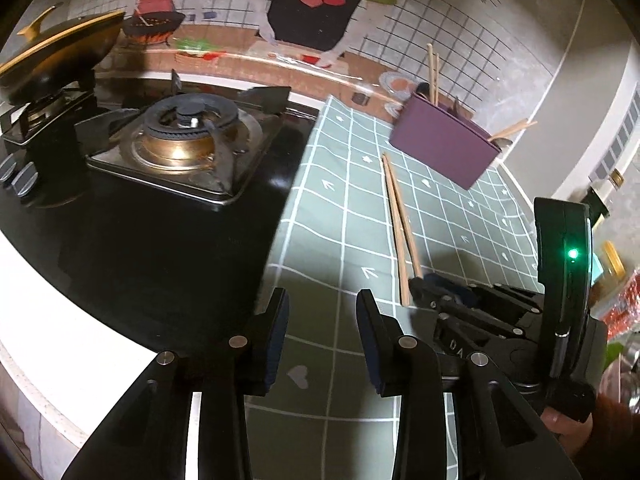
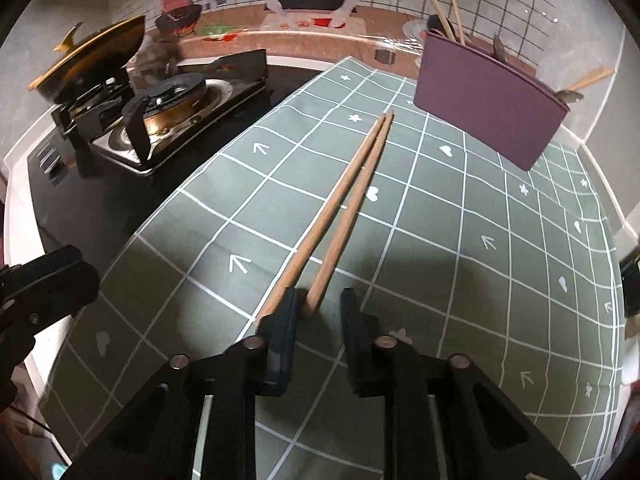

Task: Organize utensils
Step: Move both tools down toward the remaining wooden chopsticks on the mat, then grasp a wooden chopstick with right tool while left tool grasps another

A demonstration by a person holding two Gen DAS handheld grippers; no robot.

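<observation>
Two wooden chopsticks (image 2: 348,200) lie side by side on the green checked cloth (image 2: 460,280), pointing toward a purple utensil holder (image 2: 488,100) at the back right. The holder has chopsticks and a spoon standing in it. My right gripper (image 2: 318,306) is open at the chopsticks' near ends: one end lies between the fingers, the other runs just outside the left finger. In the left wrist view the chopsticks (image 1: 396,216), the holder (image 1: 444,142) and my right gripper (image 1: 424,286) show. My left gripper (image 1: 322,316) is open and empty above the cloth's left edge.
A black gas hob with a burner (image 1: 188,136) lies left of the cloth. A black pan with a gold-trimmed lid (image 1: 60,52) stands on the far-left burner. The tiled wall with a cartoon decal (image 1: 316,0) runs behind. The white counter edge (image 1: 60,320) is at left.
</observation>
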